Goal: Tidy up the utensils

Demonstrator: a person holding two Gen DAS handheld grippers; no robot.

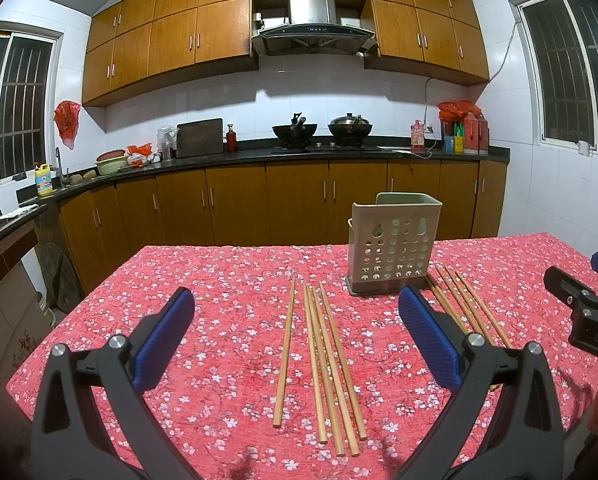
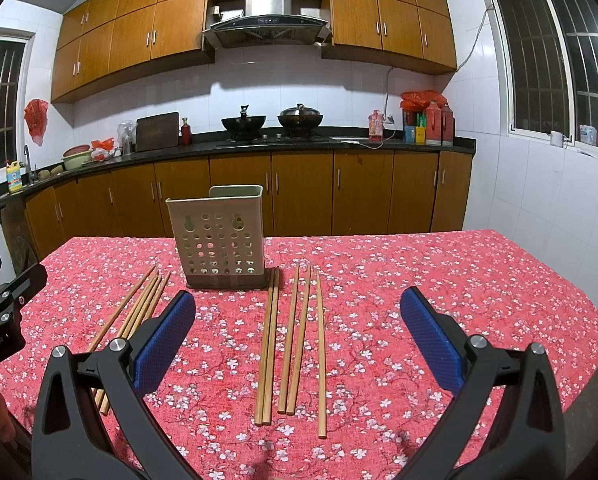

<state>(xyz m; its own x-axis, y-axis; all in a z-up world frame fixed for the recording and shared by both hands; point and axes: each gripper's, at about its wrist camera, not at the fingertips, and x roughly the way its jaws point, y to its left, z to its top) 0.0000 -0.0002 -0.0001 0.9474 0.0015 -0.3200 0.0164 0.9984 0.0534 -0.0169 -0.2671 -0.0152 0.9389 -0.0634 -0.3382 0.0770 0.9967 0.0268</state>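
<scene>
Two sets of chopsticks lie flat on the red floral cloth [image 1: 227, 280] covering the worktop, one on each side of the holder. Left set [image 1: 323, 360]: five sticks, roughly parallel, pointing away from the camera; one lies slightly apart to the left of the other four. Right set [image 2: 291, 340]: five sticks, two touching as a pair, the far end of that pair just beside the holder base. Holder [image 1: 393, 246]: beige, perforated front wall, upright on a dark base, nothing visible inside it.

Left tongs [image 1: 297, 338]: wide, blue pads well apart, holding nothing, hovering over the left set. Right tongs [image 2: 299, 338]: wide, holding nothing, hovering over the right set. Each tool shows at the edge of the other's view. Kitchen cabinets [image 2: 299, 192] stand behind.
</scene>
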